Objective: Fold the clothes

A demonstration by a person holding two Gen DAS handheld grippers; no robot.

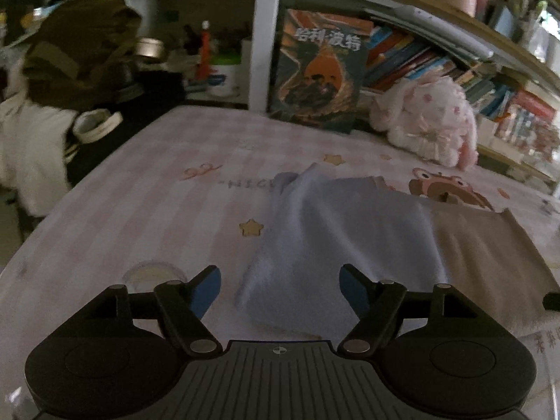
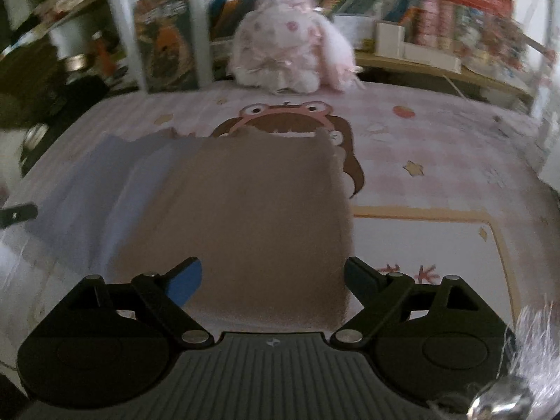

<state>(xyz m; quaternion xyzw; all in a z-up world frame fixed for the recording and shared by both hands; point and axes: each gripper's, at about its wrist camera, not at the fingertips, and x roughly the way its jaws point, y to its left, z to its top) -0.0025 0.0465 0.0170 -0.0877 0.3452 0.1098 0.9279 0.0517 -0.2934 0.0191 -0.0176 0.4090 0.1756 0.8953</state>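
Two cloths: one pale blue cloth (image 1: 332, 231), one brown cloth (image 2: 259, 217). One plush rabbit (image 2: 290, 52). One upright book (image 1: 318, 70).

Bare bedsheet (image 2: 437, 189) right of the cloths; plush toy (image 2: 290, 52) and bookshelf (image 2: 437, 66) blocking the far edge.

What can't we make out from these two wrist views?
- Near edge of the brown cloth: right wrist view, hidden behind the right gripper body.
- Near edge of the blue cloth: left wrist view, hidden behind the left gripper body.
- Book spines on the shelf: blurred, dim, unreadable.
- Garment type: undecidable.
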